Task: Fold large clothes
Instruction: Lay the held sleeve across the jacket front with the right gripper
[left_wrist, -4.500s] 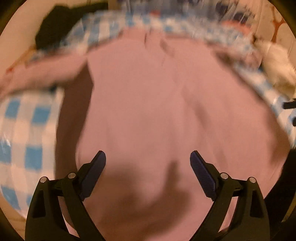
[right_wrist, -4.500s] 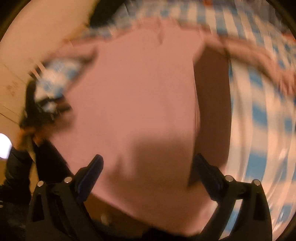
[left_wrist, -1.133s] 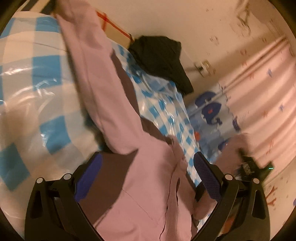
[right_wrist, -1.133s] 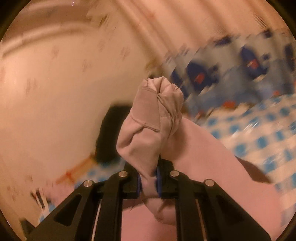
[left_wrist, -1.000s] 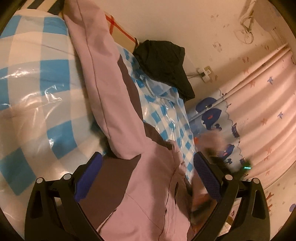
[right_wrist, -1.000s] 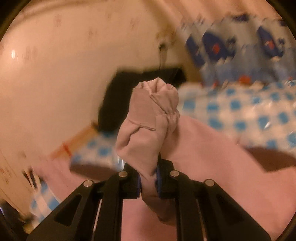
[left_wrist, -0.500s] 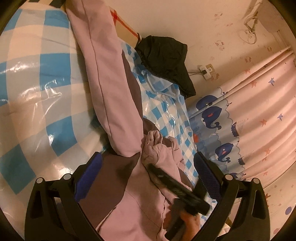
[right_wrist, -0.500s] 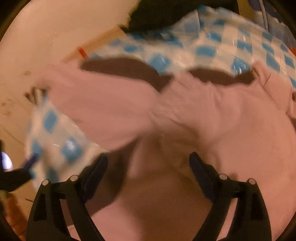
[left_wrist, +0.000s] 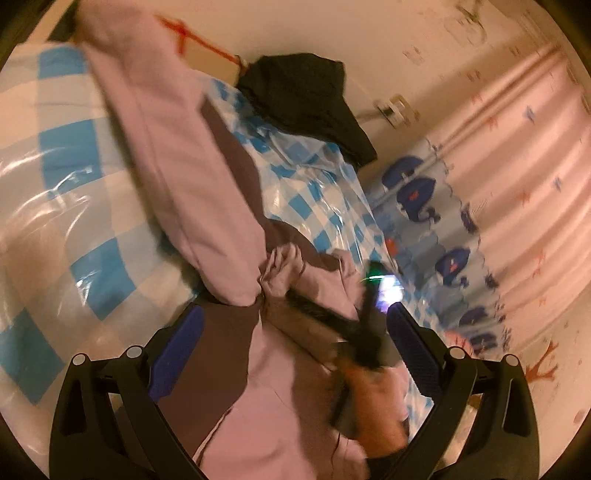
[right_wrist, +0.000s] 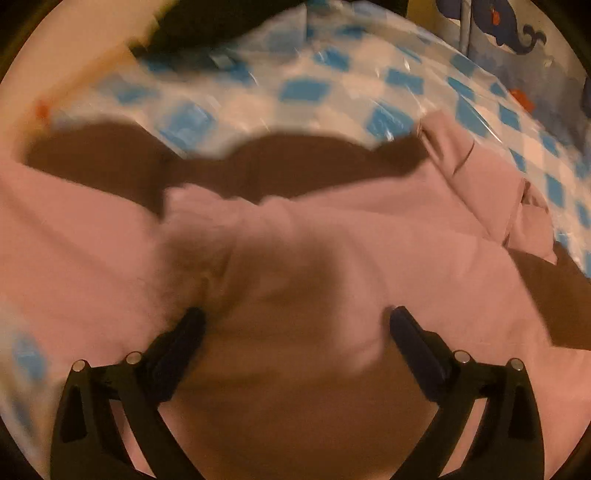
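A large pink sweatshirt (left_wrist: 177, 147) lies on a blue-and-white checked cover (left_wrist: 55, 177). One long sleeve runs from the upper left down to the body; the other sleeve's bunched cuff (left_wrist: 282, 271) lies beside it. My left gripper (left_wrist: 291, 339) is open and empty, hovering over the body. In that view the right gripper (left_wrist: 314, 312) reaches in from the lower right, blurred, near the cuff. In the right wrist view the right gripper (right_wrist: 295, 325) is open just above the pink fabric (right_wrist: 369, 251), with nothing between its fingers.
A black garment (left_wrist: 306, 92) lies at the far end of the checked cover (right_wrist: 332, 74), by a beige wall. A pink curtain with blue whales (left_wrist: 461, 229) hangs on the right. A box with red tape (left_wrist: 199, 44) sits at the back.
My right gripper carried the sleeve cuff over the body, opened and let it go; the cuff now lies on the sweatshirt. My left gripper stayed open and nearly still.
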